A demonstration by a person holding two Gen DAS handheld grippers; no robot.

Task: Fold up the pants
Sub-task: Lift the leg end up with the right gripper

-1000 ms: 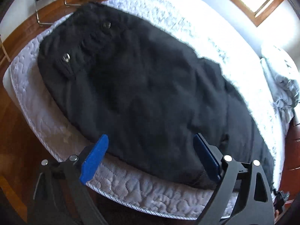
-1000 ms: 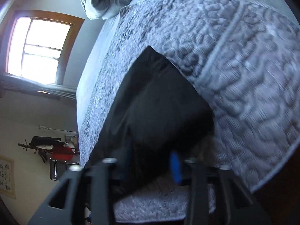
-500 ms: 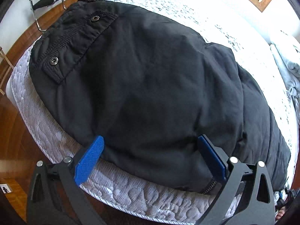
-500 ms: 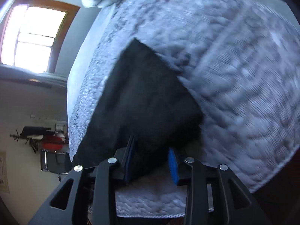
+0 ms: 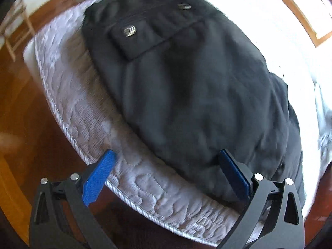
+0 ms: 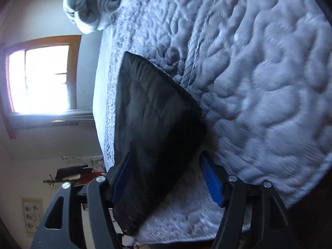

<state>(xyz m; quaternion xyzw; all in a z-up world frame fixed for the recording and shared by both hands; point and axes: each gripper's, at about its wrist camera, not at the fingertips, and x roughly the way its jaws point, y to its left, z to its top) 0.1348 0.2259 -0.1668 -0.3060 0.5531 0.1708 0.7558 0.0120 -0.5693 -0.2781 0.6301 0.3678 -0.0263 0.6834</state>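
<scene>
Black pants lie flat on a quilted white mattress, waistband with two metal snaps at the far end. My left gripper is open and empty, above the near mattress edge beside the pants. In the right wrist view a pant-leg end lies near the mattress edge. My right gripper is open with its blue pads either side of that leg end, not closed on it.
The mattress edge drops to a wooden floor. A grey duvet is bunched at the head of the bed. A window and a chair stand beyond.
My right gripper has opened from nearly shut around the leg end. My left gripper has shifted left, so the pants now sit right of centre; it stays open.
</scene>
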